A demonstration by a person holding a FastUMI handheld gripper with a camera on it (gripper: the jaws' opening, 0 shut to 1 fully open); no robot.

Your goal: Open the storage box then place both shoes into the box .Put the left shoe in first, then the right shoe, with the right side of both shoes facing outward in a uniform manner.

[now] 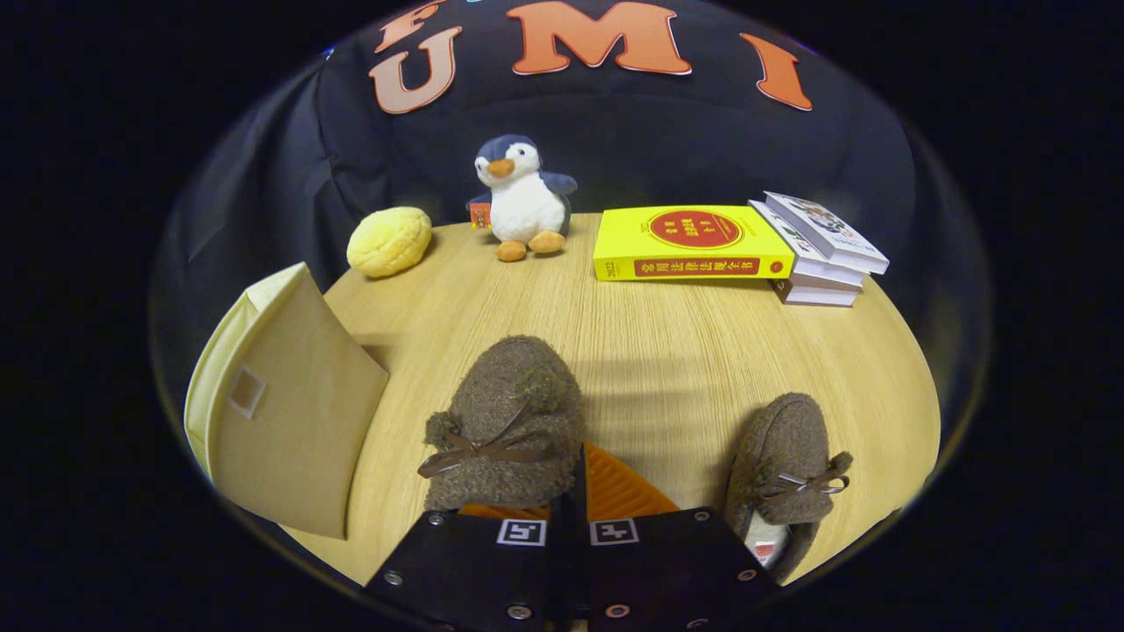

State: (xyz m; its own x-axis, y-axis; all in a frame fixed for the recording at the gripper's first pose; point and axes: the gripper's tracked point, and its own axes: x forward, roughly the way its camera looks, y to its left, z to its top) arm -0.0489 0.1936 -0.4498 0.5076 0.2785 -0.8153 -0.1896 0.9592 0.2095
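Gripper point(575, 478) jaws clenched on heel edge of fuzzy brown bow slipper point(505, 421); 2nd matching slipper point(781, 474) to its right, beige fabric storage box point(281, 412) to its left, lid closed.

I see a pale wooden table point(667, 351) with fine grain running away from me, and dark cloth hangs as the wall behind its far edge. Soft striped shadows fall across the table's middle. Light comes from above, leaving the cloth dim.
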